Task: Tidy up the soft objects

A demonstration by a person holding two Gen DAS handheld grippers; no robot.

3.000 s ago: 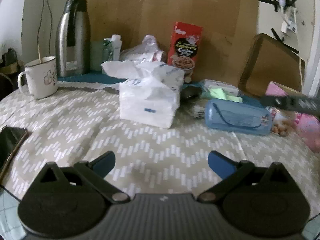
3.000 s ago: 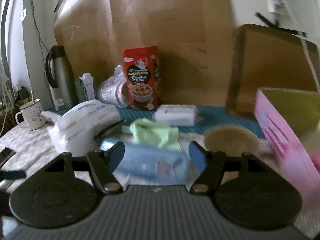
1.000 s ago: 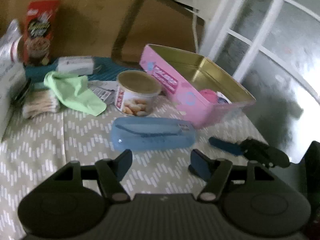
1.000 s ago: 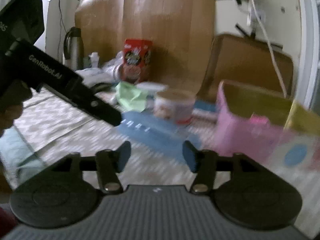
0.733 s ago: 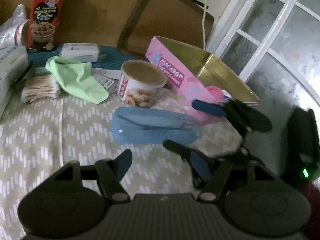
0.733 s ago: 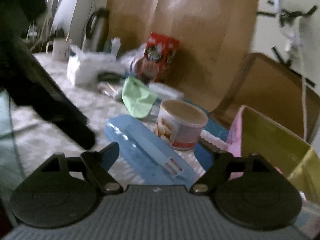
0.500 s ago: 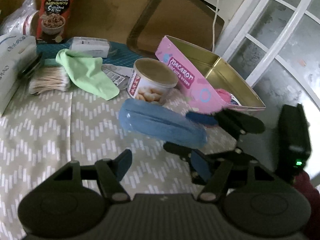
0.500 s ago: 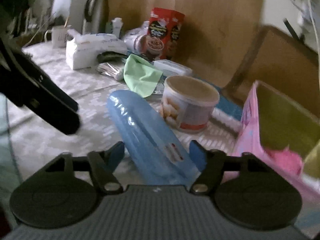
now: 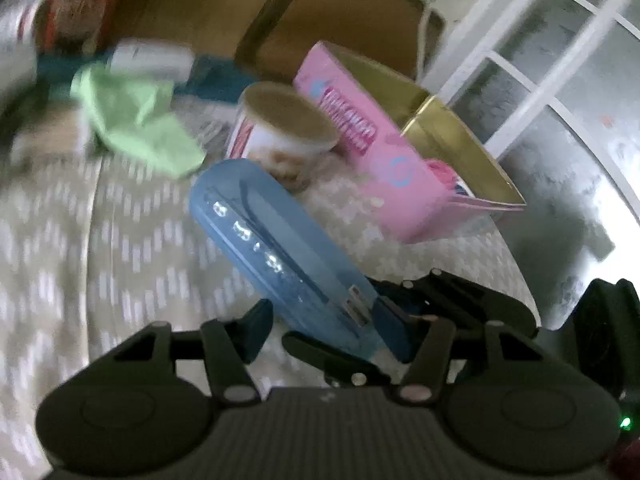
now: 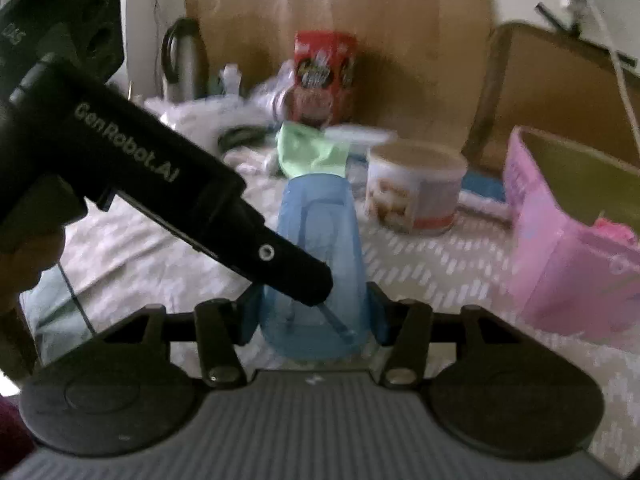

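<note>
My right gripper [image 10: 314, 320] is shut on the near end of a long translucent blue case [image 10: 318, 256], which is tilted up off the patterned tablecloth. In the left wrist view the blue case [image 9: 272, 248] runs diagonally, with the right gripper [image 9: 380, 320] clamped on its lower end. My left gripper [image 9: 330, 328] is open, its fingertips on either side of that same end. One left finger [image 10: 224, 216] crosses in front of the case in the right wrist view. A green cloth [image 9: 136, 128] lies beyond the case.
A round snack tub [image 9: 284, 132] stands just past the case. An open pink tin [image 9: 384, 160] with gold inside and pink items sits at the right, near the table edge. A red cereal box [image 10: 324, 76], a thermos [image 10: 184, 60] and a tissue pack stand at the back.
The right gripper has closed on the blue case and swung it up from flat to diagonal. The left gripper has moved in close around the held end.
</note>
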